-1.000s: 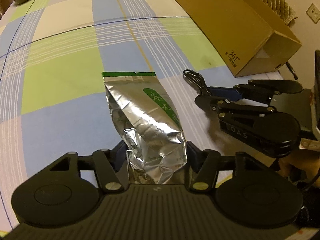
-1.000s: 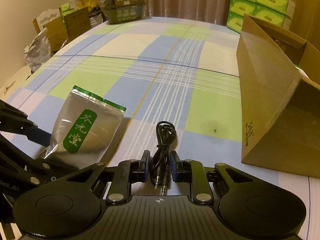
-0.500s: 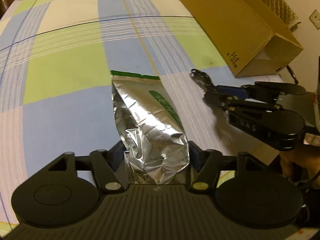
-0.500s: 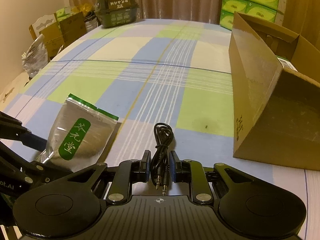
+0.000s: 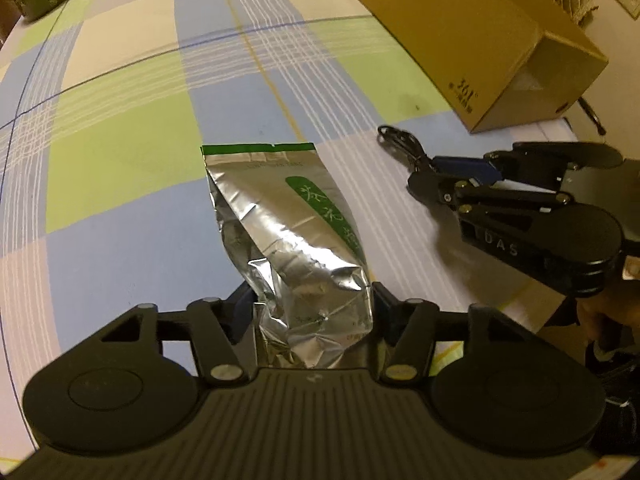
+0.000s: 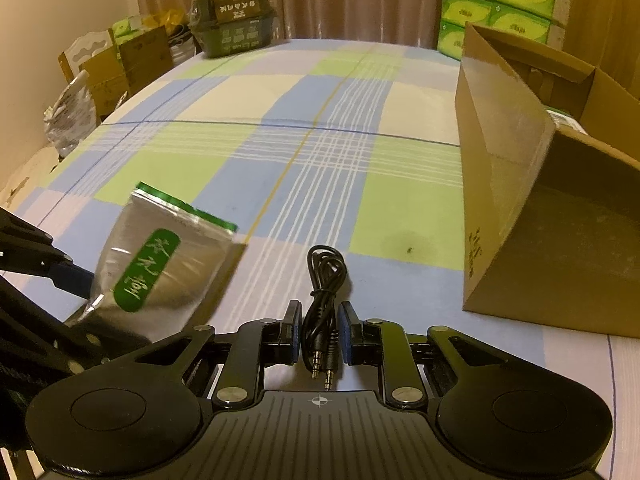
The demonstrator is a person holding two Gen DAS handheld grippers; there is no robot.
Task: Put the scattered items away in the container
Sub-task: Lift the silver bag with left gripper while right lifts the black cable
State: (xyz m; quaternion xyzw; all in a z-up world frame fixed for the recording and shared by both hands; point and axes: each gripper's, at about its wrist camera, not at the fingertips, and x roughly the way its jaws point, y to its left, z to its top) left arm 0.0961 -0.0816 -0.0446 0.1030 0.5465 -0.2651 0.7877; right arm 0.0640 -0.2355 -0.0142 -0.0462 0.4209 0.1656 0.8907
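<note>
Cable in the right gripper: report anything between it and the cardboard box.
Nothing visible. The cable is pinched in the right gripper; only bare tablecloth lies between it and the box.

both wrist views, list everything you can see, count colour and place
foil pouch: 1, silver with green label, between the left gripper's pads
audio cable: 1, black, coiled, between the right gripper's pads
cardboard box: 1, brown, open, right side of the cloth
checked cloth: 1, blue, green and cream, under everything
green case: 1, far edge
tissue packs: several, green, stacked behind the box
left gripper: 1, black, jaws just closing on the pouch
right gripper: 1, black, shut on the cable
</note>
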